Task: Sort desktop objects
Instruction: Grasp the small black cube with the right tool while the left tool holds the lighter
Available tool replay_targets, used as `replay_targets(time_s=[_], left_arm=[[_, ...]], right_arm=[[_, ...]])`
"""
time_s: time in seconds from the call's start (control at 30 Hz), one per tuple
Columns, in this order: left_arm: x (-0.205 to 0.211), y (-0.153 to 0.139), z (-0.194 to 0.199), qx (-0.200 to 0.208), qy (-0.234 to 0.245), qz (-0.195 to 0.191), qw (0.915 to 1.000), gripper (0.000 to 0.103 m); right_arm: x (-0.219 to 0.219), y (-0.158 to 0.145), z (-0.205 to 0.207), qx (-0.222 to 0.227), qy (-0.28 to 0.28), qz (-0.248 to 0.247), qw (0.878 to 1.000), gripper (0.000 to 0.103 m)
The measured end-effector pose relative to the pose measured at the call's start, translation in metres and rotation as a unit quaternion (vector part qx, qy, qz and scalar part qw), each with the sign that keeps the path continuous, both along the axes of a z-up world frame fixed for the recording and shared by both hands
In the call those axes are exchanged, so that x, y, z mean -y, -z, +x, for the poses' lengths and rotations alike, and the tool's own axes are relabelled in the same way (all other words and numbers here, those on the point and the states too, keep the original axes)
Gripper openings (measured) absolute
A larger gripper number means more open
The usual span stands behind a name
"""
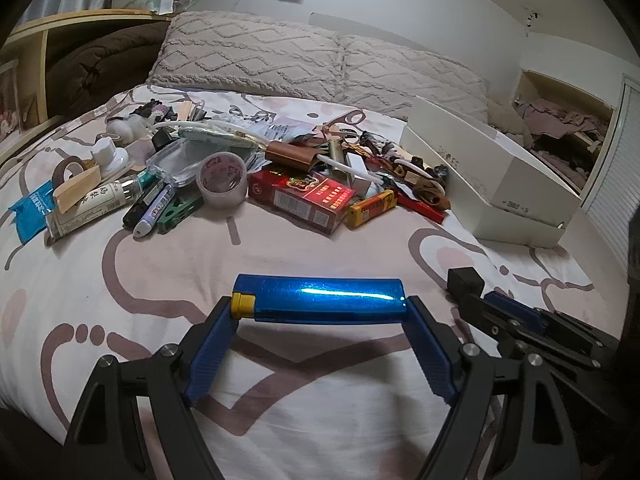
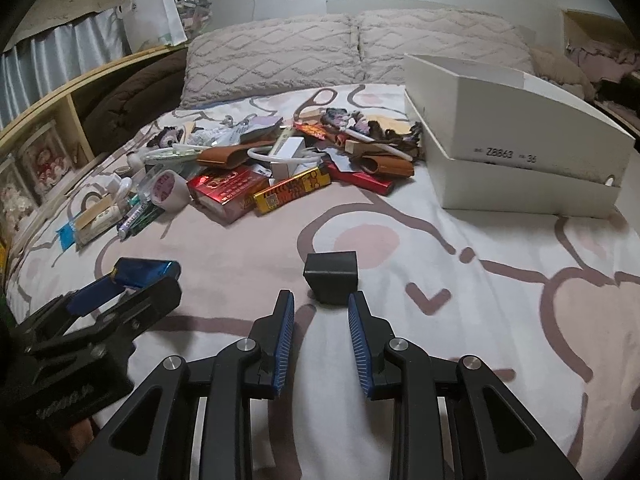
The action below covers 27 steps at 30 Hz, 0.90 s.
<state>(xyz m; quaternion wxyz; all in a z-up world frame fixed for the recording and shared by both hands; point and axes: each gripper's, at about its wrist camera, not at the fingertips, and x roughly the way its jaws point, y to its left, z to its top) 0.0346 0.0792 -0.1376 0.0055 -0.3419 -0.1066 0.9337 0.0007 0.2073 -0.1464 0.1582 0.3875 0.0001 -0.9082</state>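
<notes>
Blue lighter (image 1: 320, 300) clamped end to end in the left claw (image 1: 322, 312), lying crosswise between the blue pads, yellow cap toward the left pad, lifted just clear of the patterned bed cover (image 1: 280, 248). Small black cube (image 2: 331, 276) gripped at its near end by the right claw (image 2: 322, 300), jaws nearly together on it — resting on or just above the cover, hard to tell which. Both claws side by side at the near edge of the bed, the right one showing at the right of the left wrist view.

Beyond, across the middle of the bed, the unsorted heap: red carton (image 1: 304, 196), yellow lighter (image 1: 370, 210), tape roll (image 1: 222, 178), markers, tubes, scissors (image 1: 346, 120), cables. At far right, the white shoebox (image 2: 520, 120) sitting in its lid, open top turned away.

Step in hand, by the look of it: two small items picked and held, not yet delivered. Next move probably a carry toward the shoebox or a chosen pile — calls for a firm hold on the slick lighter, gripped only by its ends, and a path over the heap without snagging the cables.
</notes>
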Motion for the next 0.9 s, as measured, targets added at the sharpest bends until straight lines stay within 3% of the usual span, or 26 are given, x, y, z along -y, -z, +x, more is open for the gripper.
replay_targets(time_s=[0.2,0.27,0.3,0.53,0.6,0.63,0.7,0.77,0.9], left_arm=[[0.002,0.000,0.001,-0.001,0.002,0.003,1.0000,0.083],[0.004,0.000,0.000,-0.002,0.003,0.005,1.0000,0.083],[0.004,0.000,0.000,-0.002,0.003,0.005,1.0000,0.083],[0.006,0.001,-0.001,-0.002,0.004,0.008,1.0000,0.083],[0.007,0.001,-0.001,-0.003,0.003,0.008,1.0000,0.083],[0.007,0.001,-0.002,-0.003,0.003,0.008,1.0000,0.083],[0.008,0.002,-0.002,-0.003,0.004,0.008,1.0000,0.083],[0.007,0.001,-0.001,-0.003,0.004,0.008,1.0000,0.083],[0.007,0.002,-0.002,-0.003,0.004,0.008,1.0000,0.083]], right_arm=[[0.001,0.003,-0.010,0.010,0.008,0.009,1.000,0.032],[0.001,0.004,-0.011,0.011,0.005,0.005,1.000,0.074],[0.001,0.003,-0.011,0.006,0.007,0.008,1.000,0.074],[0.001,0.003,-0.020,0.007,0.016,0.012,1.000,0.074],[0.001,0.003,-0.023,0.005,0.016,0.017,1.000,0.065],[0.001,0.003,-0.025,0.006,0.017,0.019,1.000,0.054],[0.002,0.006,-0.029,0.011,0.012,0.019,1.000,0.049],[0.004,0.007,-0.029,0.011,-0.001,0.016,1.000,0.033],[0.007,0.006,-0.023,0.002,-0.014,0.016,1.000,0.030]])
